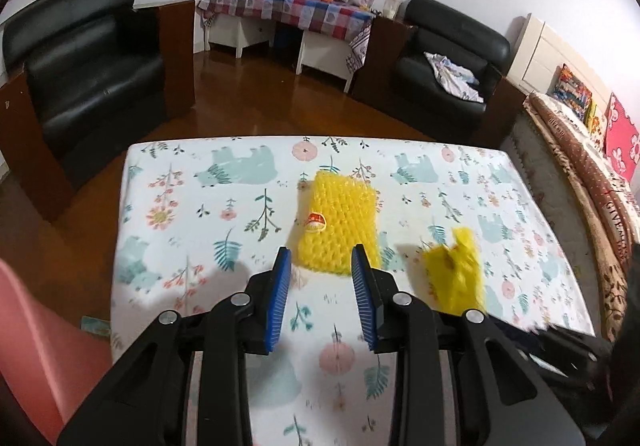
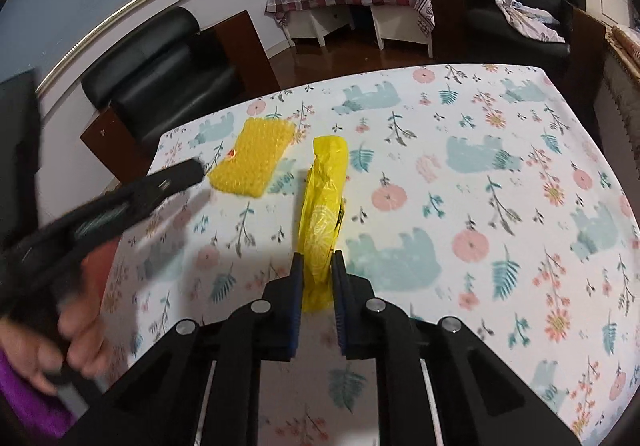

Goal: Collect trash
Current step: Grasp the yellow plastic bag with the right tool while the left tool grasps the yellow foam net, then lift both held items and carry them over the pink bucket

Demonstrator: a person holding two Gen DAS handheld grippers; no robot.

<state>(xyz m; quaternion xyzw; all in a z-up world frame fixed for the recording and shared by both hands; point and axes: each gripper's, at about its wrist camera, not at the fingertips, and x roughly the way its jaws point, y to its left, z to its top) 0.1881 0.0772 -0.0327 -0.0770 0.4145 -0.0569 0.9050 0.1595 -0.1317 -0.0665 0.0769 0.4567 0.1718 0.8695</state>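
Note:
A yellow foam net sleeve [image 1: 338, 222] with a small red sticker lies flat on the table [image 1: 200, 206]. My left gripper [image 1: 321, 252] hovers open at its near edge, nothing between the blue pads [image 1: 280, 298]. To the right, a crumpled yellow plastic bag [image 1: 454, 270] stands up from the cloth. In the right wrist view my right gripper [image 2: 317, 256] is shut on the lower end of that yellow bag [image 2: 322, 198]. The foam net [image 2: 254, 158] lies left of it, with the blurred left gripper [image 2: 176, 178] and a hand [image 2: 60, 346] reaching toward it.
The table wears a white cloth with bears and flowers [image 2: 480, 126]. A pink chair [image 1: 32, 346] stands at its near left. Black armchairs [image 1: 88, 70] [image 1: 452, 58], a plaid-covered side table [image 1: 288, 6] and a bed [image 1: 580, 150] lie beyond on a brown floor.

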